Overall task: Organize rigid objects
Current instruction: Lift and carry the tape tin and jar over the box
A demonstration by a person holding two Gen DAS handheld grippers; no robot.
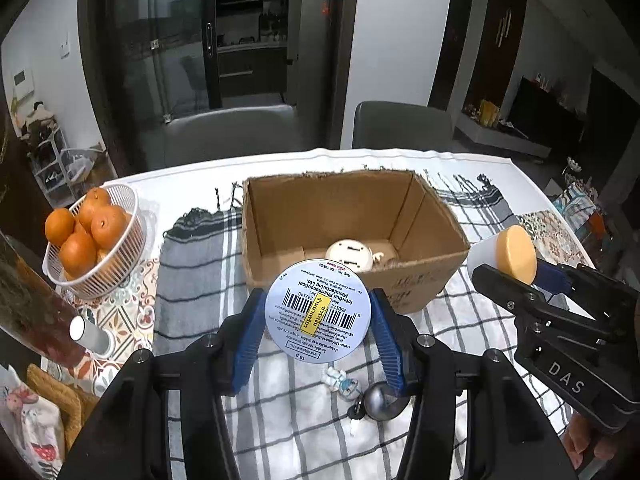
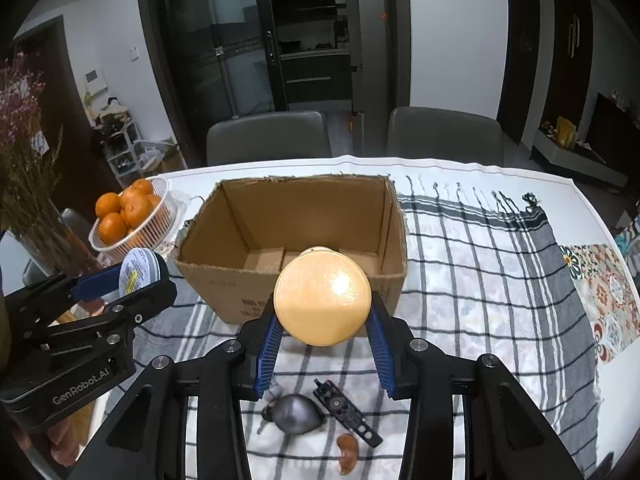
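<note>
Left tool (image 1: pixel 318 316) clamps tin (image 1: pixel 318 311); right tool (image 2: pixel 322 326) clamps yellow-capped jar (image 2: pixel 322 303).

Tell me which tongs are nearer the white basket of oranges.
Left. The left tongs, clamping a round barcoded tin, hang beside the white basket of oranges; the right tongs, holding a yellow-capped jar, sit farther right, before the cardboard box.

Brown box (image 2: pixel 288 216), black-checked cloth (image 2: pixel 480 280)
</note>
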